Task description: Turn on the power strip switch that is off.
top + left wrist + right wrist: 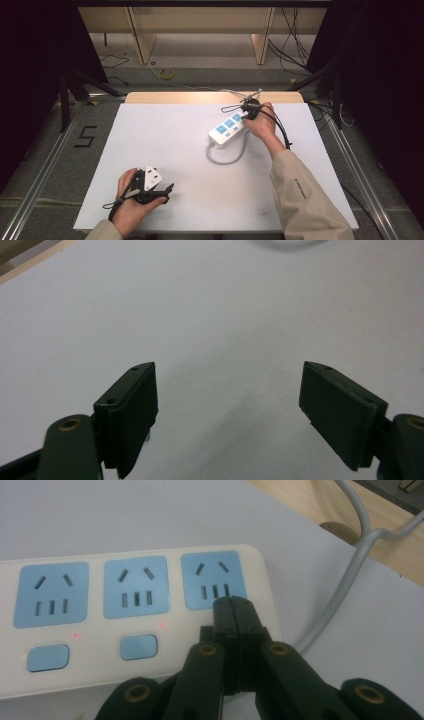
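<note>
A white power strip (227, 129) with three blue sockets lies at the table's back right, its grey cord (225, 159) looping toward the front. My right gripper (248, 114) is shut, and its joined tips (234, 602) rest on the strip (150, 555) just below the end socket (212, 577). Small red lights glow under the other two sockets, above their blue buttons (138, 646). Whatever lies under the tips is hidden. My left gripper (166, 191) is held near the front left, open over the bare white table (220, 315) with nothing between its pads (334, 410).
The white table top (165, 135) ends in a wooden strip (200, 97) at the back. The strip's grey cord (345, 585) runs off over that back edge. Cables and stand legs (90, 82) lie on the floor beyond, and a "5" (85, 136) is marked at the left.
</note>
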`<state>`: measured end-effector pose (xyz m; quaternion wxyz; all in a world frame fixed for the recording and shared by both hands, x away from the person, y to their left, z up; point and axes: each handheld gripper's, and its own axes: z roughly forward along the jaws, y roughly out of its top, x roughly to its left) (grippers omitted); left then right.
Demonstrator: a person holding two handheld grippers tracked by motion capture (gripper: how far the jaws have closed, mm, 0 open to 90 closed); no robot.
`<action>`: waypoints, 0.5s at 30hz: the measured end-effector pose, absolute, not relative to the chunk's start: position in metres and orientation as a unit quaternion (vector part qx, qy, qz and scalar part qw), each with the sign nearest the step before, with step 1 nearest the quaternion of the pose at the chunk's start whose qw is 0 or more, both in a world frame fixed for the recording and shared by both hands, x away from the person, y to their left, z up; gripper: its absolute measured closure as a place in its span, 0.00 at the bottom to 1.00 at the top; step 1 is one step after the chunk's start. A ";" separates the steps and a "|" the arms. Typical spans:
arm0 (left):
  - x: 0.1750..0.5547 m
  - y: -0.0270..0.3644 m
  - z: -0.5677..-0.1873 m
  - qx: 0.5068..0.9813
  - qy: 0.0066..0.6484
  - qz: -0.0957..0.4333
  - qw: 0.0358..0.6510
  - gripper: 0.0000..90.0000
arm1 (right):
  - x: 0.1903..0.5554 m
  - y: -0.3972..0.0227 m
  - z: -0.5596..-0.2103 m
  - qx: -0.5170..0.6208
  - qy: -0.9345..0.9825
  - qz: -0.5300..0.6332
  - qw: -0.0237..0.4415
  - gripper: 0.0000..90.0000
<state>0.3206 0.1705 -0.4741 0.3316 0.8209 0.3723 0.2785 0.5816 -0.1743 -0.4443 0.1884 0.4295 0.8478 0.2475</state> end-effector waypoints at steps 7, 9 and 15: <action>0.321 0.170 -0.475 0.819 0.375 0.280 0.333 0.26 | 0.576 -0.180 -0.443 0.431 0.844 0.260 0.186 1.00; 0.321 0.170 -0.474 0.820 0.373 0.279 0.331 0.26 | 0.574 -0.181 -0.442 0.431 0.843 0.264 0.184 1.00; 0.321 0.170 -0.475 0.818 0.377 0.280 0.332 0.26 | 0.567 -0.184 -0.439 0.427 0.842 0.276 0.181 1.00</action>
